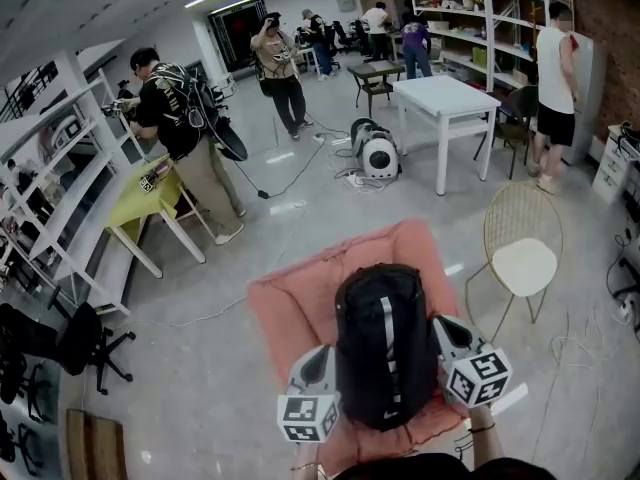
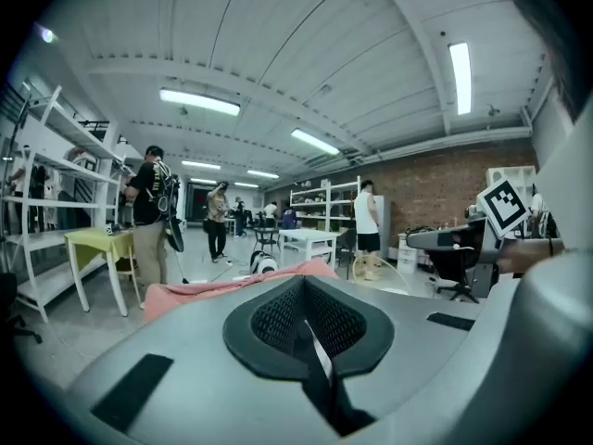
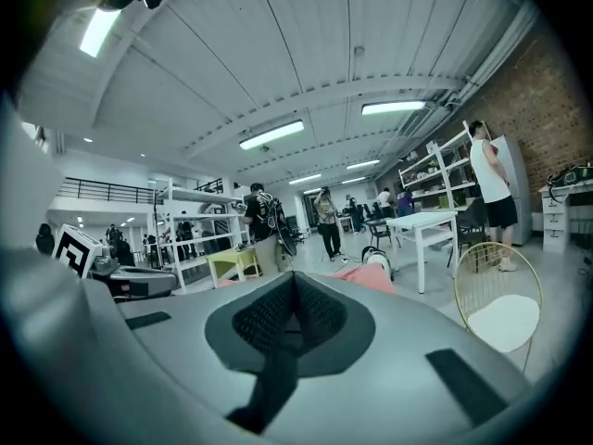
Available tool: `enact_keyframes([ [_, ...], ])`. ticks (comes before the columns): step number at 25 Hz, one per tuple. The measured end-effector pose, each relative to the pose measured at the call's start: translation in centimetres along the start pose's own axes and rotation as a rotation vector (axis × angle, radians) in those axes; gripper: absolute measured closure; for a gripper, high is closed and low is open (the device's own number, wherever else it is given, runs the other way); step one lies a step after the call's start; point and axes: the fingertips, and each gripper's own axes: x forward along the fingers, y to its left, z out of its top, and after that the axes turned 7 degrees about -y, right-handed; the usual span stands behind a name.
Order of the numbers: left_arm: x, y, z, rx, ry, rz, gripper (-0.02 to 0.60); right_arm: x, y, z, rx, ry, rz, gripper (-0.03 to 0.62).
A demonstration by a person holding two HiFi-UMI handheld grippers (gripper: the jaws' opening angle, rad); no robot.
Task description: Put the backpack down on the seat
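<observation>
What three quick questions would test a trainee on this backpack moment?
1. True or false: the backpack lies flat on the white table.
2. Which colour is the seat under the backpack: A pink, B green, C blue?
3. Fill in: the left gripper and the right gripper each have their jaws ____ on the backpack.
Key: 1 false; 2 A; 3 shut.
</observation>
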Motion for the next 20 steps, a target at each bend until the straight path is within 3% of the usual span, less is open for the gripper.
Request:
enact_keyframes([
  [4,-1.2,0.8,0.7,0.040,-0.025,0.030,0.566,-0.9,-0.1,1.2,-0.004,-0.035,-0.007,0.580],
  [13,-2.7,1.8,1.9,0.026,-0.071,0.072,0.566,-2.0,-0.8,3.0,-0.031,-0.094,-0.035,0.582],
  [20,-2.8,2.1,2.0,0.028,-0.070,0.078,0.567,-2.3,-1.3,3.2,0.021,-0.119,-0.023,0.581],
])
